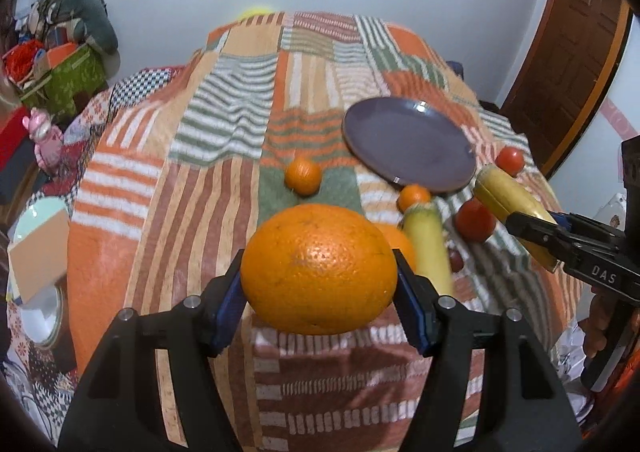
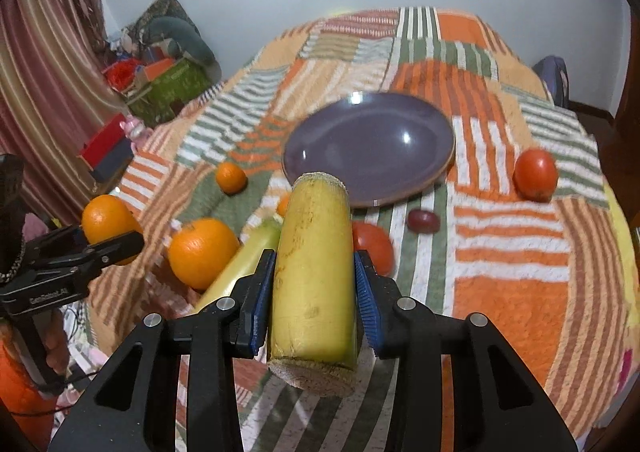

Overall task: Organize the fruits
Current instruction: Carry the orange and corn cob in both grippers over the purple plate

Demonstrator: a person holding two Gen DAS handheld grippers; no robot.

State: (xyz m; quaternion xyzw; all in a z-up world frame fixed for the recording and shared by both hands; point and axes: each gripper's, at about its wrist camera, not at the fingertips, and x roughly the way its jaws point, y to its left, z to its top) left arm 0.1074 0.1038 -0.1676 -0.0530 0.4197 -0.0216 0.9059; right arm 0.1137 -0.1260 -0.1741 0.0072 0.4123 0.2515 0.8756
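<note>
Patchwork bedding in orange, green and white covered the bed [image 2: 500, 292], with a purple plate [image 2: 372, 144] lying empty amid scattered fruit. Each hand-held gripper was clamped on something above it: the left hand-held gripper [image 1: 318, 288] on a large orange [image 1: 318, 268], round and firm, likely heavy, gripped across its widest part; the right hand-held gripper [image 2: 314, 300] on a yellow cut stalk [image 2: 314, 276], stiff, smooth-skinned and perhaps slippery, held mid-length.

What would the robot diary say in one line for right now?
left gripper: holds big round orange | right gripper: holds yellow cut banana piece | purple round plate: nothing on it | both fruits lifted off striped blanket
</note>
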